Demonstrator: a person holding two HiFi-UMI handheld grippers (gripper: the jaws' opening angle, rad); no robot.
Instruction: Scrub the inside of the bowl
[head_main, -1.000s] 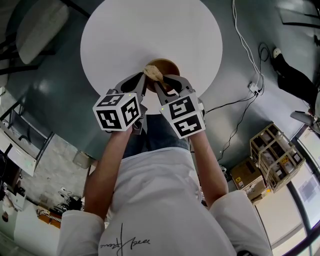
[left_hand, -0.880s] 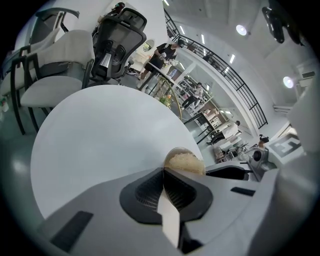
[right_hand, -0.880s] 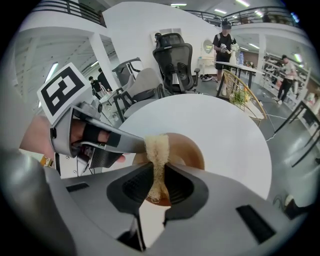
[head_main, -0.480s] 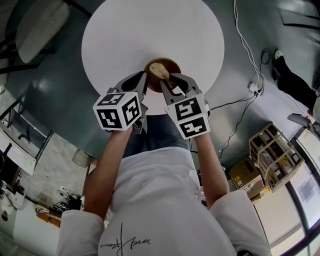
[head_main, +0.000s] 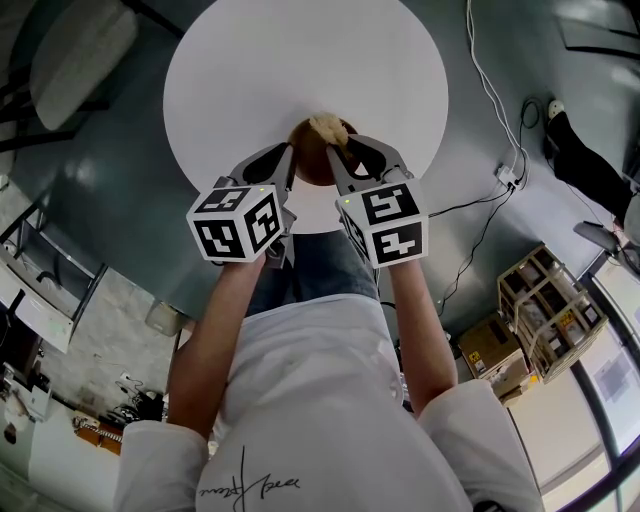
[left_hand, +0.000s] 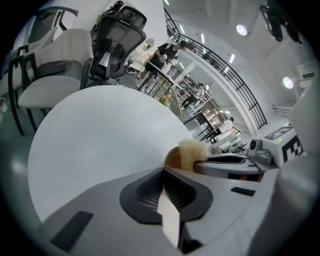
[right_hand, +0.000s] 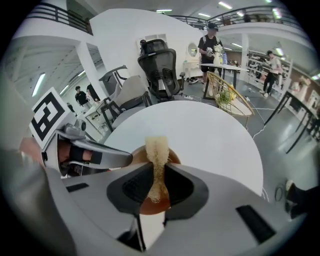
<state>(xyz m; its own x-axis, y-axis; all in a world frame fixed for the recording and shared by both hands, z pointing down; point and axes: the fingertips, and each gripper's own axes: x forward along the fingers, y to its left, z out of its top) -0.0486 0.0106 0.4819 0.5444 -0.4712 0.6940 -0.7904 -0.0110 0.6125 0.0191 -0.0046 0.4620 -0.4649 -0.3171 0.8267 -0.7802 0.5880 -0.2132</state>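
Bowl — brown, standing on the round white table near its 6 o'clock edge, the edge closest to the person.

Far left, head view: a pale padded chair stands on the grey floor at about 10 o'clock from the table, well apart from the bowl.

Left gripper: it reaches in from the bowl's 8 o'clock side, with its tips just beside the rim. In the left gripper view its jaws are pressed together with nothing visible between them. The bowl shows just beyond them at 1 o'clock. Whether the tips touch the rim cannot be told.

Centre: a pale, fibrous sponge stands at the bowl's 12 o'clock side and rises above the rim.

Right gripper: it comes in from the bowl's 5 o'clock side and reaches over the bowl. In the right gripper view its jaws are clenched on the lower part of the sponge, whose free end sticks out past the tips — the brown inside of the bowl shows below and beside it. The two grippers lie near each other, almost parallel, one on either side of the bowl.

Far right, head view: a white cable trails over the floor at 3 o'clock from the table, and a wooden rack stands at about 4 o'clock.
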